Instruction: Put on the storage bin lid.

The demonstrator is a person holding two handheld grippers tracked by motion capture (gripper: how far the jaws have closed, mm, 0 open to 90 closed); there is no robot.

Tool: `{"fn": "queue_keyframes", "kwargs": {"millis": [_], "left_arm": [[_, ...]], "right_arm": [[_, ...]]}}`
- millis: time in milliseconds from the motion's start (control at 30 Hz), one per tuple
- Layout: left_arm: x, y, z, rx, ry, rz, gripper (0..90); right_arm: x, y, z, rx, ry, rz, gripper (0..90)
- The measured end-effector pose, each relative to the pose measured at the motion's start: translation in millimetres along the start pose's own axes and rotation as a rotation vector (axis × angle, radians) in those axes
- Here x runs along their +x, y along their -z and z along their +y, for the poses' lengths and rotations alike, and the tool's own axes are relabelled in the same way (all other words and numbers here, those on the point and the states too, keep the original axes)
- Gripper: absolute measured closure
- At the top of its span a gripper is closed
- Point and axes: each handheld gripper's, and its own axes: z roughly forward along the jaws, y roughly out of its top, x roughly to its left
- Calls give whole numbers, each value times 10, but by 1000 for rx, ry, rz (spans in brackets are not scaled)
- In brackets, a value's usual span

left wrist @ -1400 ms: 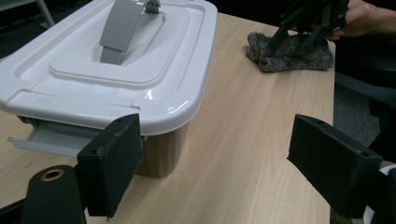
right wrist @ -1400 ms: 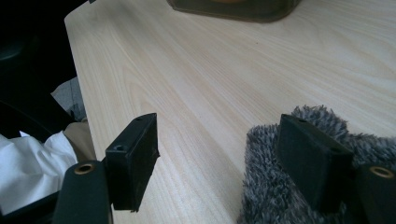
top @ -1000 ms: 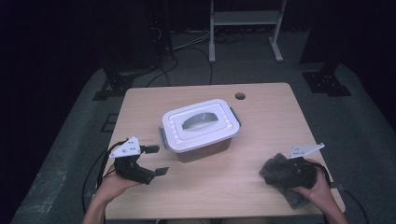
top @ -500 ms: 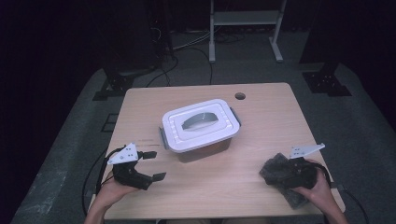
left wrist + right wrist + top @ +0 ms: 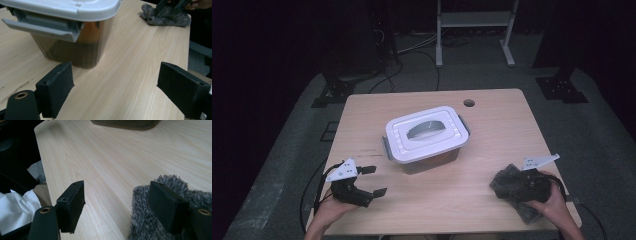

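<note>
Left tongs lowered toward near table edge, jaws just widened, nothing between.
Right tongs spread over grey fuzzy cloth; bare light wooden table seen before white-lidded brown plastic box.

A dark grey fuzzy cloth lies crumpled on the wooden table at its near right corner. A clear plastic box with a white lid and grey latches sits closed and upright at the table's middle, well apart from the cloth.
</note>
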Motion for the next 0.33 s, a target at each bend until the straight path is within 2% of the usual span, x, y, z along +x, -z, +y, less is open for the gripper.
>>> {"fn": "queue_keyframes", "kwargs": {"millis": [167,233,333], "left_arm": [[7,-6,-65,-3,3,17,116],[7,-16,-83,-1,12,12,111],[-5,-32,-104,3,3,12,106]], "right_arm": [[0,2,-4,-1,0,-1,286],[1,1,-5,-1,0,-1,286],[2,0,-3,-3,3,-1,286]]}}
